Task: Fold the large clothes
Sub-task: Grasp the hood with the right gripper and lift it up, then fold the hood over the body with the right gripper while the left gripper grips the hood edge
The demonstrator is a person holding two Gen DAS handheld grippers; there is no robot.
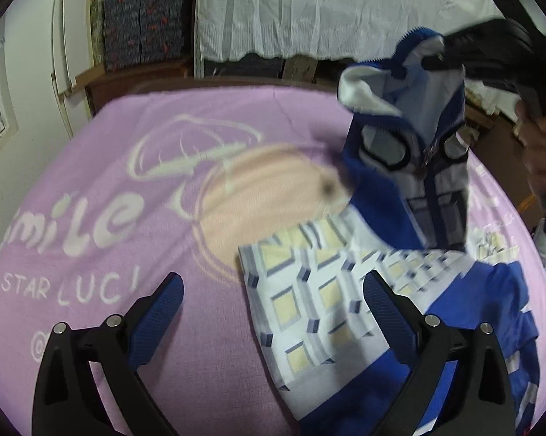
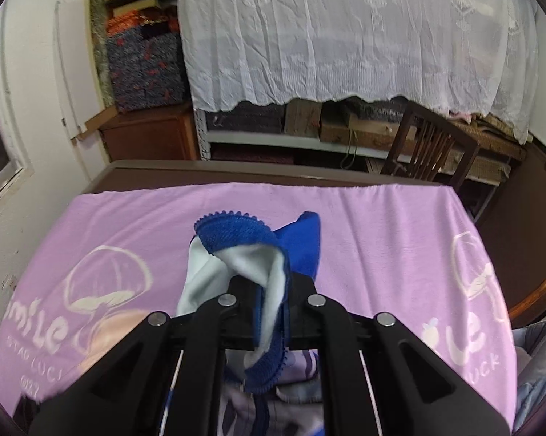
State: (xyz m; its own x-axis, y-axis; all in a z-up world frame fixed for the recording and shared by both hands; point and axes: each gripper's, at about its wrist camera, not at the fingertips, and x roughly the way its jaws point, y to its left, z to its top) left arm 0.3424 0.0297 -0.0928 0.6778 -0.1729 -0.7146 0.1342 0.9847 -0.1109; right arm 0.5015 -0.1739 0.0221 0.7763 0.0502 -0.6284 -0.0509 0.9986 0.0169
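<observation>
A large blue and white printed garment (image 1: 345, 301) lies on the purple blanket (image 1: 164, 145) at the right, with one part lifted high (image 1: 411, 138). My right gripper (image 1: 440, 60) is shut on that lifted edge. In the right wrist view the blue hem and white lining (image 2: 258, 265) stick out from between the shut fingers of my right gripper (image 2: 271, 287). My left gripper (image 1: 273, 301) is open and empty, low over the blanket, with its right finger (image 1: 385, 312) above the flat patterned part of the garment.
The blanket covers a brown table (image 2: 273, 174). Behind it stand shelves under a white lace cloth (image 2: 345, 36), a wooden chair (image 2: 429, 145) and stacked boxes (image 2: 142, 65). A white wall (image 1: 25, 109) is at the left. A person's hand (image 1: 538, 152) shows at the right.
</observation>
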